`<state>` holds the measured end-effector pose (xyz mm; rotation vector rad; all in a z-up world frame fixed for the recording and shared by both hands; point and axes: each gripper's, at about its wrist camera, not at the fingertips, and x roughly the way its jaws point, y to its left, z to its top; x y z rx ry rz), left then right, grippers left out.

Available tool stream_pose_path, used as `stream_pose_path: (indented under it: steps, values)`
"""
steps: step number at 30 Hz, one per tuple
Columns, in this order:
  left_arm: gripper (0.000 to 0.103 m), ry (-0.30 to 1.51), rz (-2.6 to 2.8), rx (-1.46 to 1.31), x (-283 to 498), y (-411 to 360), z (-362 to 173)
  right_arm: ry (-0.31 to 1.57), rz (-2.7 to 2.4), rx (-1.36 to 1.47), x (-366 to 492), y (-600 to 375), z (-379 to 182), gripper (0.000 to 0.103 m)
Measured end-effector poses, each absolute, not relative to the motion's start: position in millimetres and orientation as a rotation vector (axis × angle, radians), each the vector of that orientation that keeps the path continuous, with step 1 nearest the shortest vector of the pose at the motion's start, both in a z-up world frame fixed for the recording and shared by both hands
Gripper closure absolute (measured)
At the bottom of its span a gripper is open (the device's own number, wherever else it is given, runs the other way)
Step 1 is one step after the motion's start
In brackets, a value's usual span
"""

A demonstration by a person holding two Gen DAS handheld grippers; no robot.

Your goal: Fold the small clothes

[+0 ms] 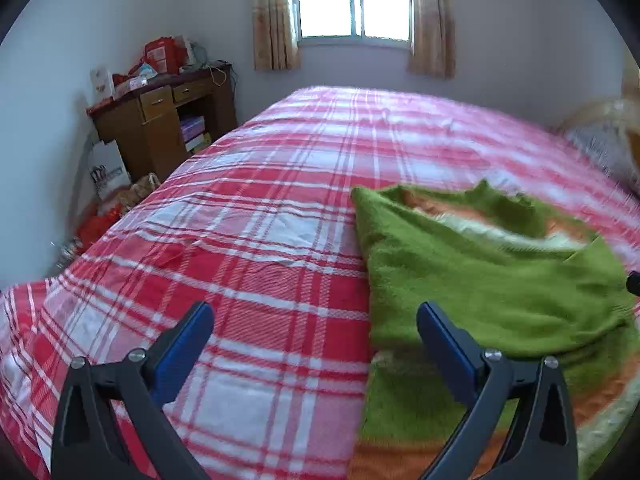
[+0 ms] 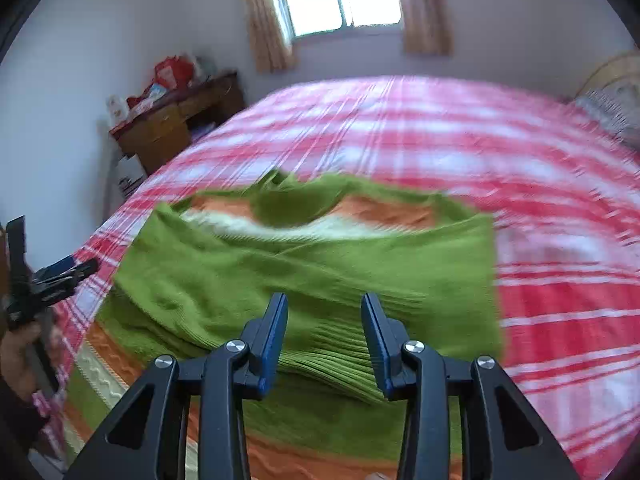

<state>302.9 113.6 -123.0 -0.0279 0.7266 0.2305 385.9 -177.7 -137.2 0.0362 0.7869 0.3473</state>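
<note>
A small green knitted sweater (image 1: 480, 280) with orange and cream stripes lies partly folded on the red and white plaid bed sheet (image 1: 260, 208). My left gripper (image 1: 314, 312) stands wide open over the sweater's left edge, with its right finger above the knit and nothing held. In the right wrist view my right gripper (image 2: 324, 300) is open just above the sweater (image 2: 304, 264). Its blue pads (image 2: 276, 336) are apart and not pressing on the cloth. The left gripper (image 2: 60, 272) shows at the left edge of that view, held by a hand (image 2: 16, 352).
A wooden desk (image 1: 160, 120) piled with bags and boxes stands at the back left, with more bags on the floor below it. A curtained window (image 1: 356, 0) is in the far wall. A pillow (image 1: 600, 148) lies at the bed's right. The plaid sheet (image 2: 560, 240) stretches right of the sweater.
</note>
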Motion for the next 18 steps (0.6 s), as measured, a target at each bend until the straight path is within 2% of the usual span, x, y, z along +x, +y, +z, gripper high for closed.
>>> stream_pose_path:
  steps: [4,12,14,18]
  values:
    - [0.000,0.835,0.241,0.034,320.2,108.2,-155.1,0.887,0.271,0.007,410.2,-169.1,-171.2,0.063]
    - [0.000,0.855,0.193,-0.073,314.3,125.5,-160.5,0.888,0.236,0.055,422.4,-176.5,-167.1,0.063]
    - [0.000,0.852,0.199,-0.061,310.3,122.0,-160.9,0.875,0.212,-0.010,404.5,-167.1,-165.9,0.046]
    - [0.000,0.847,0.217,-0.024,304.9,115.0,-161.2,0.816,0.181,-0.130,378.6,-158.7,-179.7,0.037]
